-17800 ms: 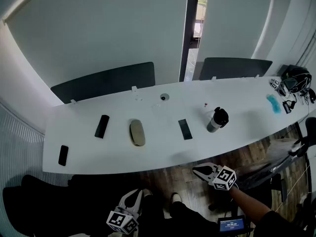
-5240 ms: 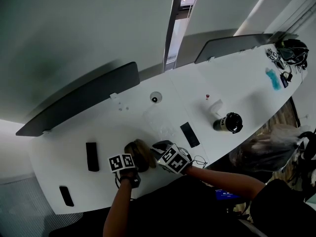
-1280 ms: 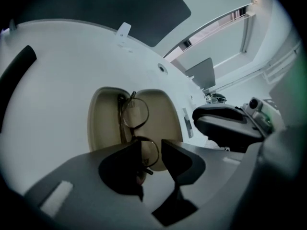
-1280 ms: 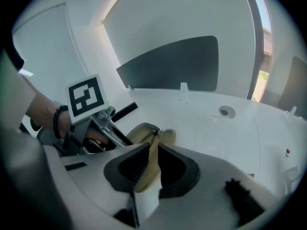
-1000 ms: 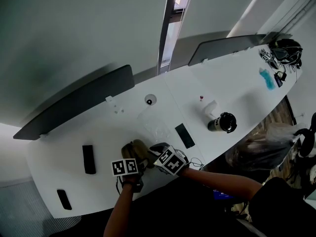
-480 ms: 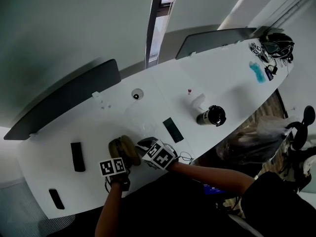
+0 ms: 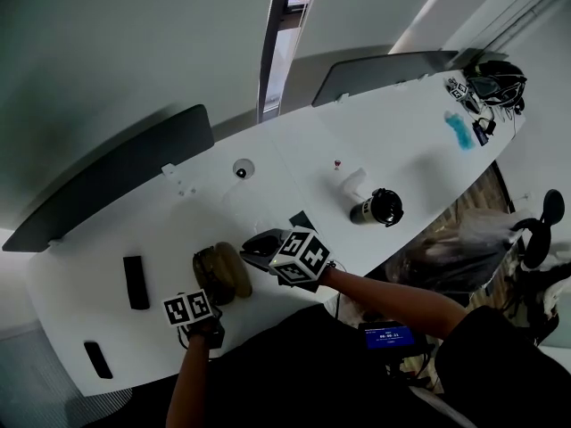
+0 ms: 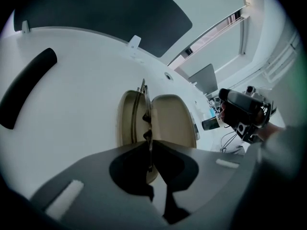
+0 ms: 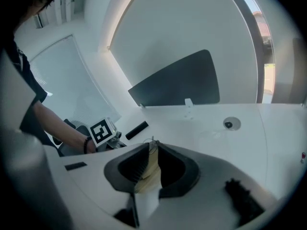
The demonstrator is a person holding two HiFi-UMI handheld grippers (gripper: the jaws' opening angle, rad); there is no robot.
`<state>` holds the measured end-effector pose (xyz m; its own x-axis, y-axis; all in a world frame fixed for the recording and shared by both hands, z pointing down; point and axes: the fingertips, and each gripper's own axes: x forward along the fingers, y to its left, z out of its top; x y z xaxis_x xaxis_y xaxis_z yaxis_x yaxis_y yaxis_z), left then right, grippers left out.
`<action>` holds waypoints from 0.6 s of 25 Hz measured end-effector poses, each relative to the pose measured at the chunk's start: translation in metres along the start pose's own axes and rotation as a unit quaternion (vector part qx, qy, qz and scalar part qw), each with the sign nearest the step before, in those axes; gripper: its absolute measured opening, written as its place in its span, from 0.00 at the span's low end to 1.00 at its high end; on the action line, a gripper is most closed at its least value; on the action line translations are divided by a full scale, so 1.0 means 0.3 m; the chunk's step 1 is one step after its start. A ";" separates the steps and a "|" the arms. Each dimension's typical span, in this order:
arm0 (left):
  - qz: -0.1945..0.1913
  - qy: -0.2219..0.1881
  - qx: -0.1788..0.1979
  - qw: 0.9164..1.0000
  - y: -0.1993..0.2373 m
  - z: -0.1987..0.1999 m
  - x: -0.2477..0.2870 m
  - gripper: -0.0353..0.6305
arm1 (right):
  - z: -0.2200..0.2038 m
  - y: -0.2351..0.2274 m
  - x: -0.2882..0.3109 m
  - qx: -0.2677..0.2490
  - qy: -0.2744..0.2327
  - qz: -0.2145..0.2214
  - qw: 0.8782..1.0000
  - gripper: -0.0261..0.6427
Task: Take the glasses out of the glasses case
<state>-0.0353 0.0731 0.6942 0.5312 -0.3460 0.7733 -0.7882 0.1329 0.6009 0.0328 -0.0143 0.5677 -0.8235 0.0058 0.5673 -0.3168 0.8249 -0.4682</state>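
Case (image 7: pixel 221 273): open near the front edge of the table (image 7: pixel 89 324), long axis running straight away from the left claw.
Left claw (image 8: pixel 147 150): jaws have just been closing and now pinch a thin edge (image 8: pixel 145 104) along the case's middle seam. Rim or frame, can't tell.
Right claw (image 9: pixel 149 150): clamped on a beige case half (image 9: pixel 145 176), at the case's right side.
Glasses: not clearly shown; likely at that seam, nearer the left claw.

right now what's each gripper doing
Left gripper: just shut on a thin edge of the open glasses case.
Right gripper: shut on a thin tan piece; what it is cannot be told.
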 end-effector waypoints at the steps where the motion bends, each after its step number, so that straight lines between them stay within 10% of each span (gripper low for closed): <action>1: -0.005 -0.004 0.000 1.000 -0.007 0.004 -0.005 0.07 | 0.002 -0.001 -0.001 0.000 -0.001 -0.001 1.000 0.13; 9: -0.092 -0.079 -0.033 0.992 -0.123 0.070 -0.120 0.07 | -0.008 0.069 0.012 -0.008 -0.009 0.016 1.000 0.13; 15: -0.192 -0.169 -0.124 0.959 -0.114 0.080 -0.300 0.07 | -0.015 0.116 0.046 -0.014 -0.001 0.021 1.000 0.13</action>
<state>-0.0636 0.0775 0.5992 0.6042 -0.6888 0.4007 -0.4333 0.1381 0.8906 0.0126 0.0170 0.5624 -0.8368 0.0390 0.5462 -0.2687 0.8399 -0.4715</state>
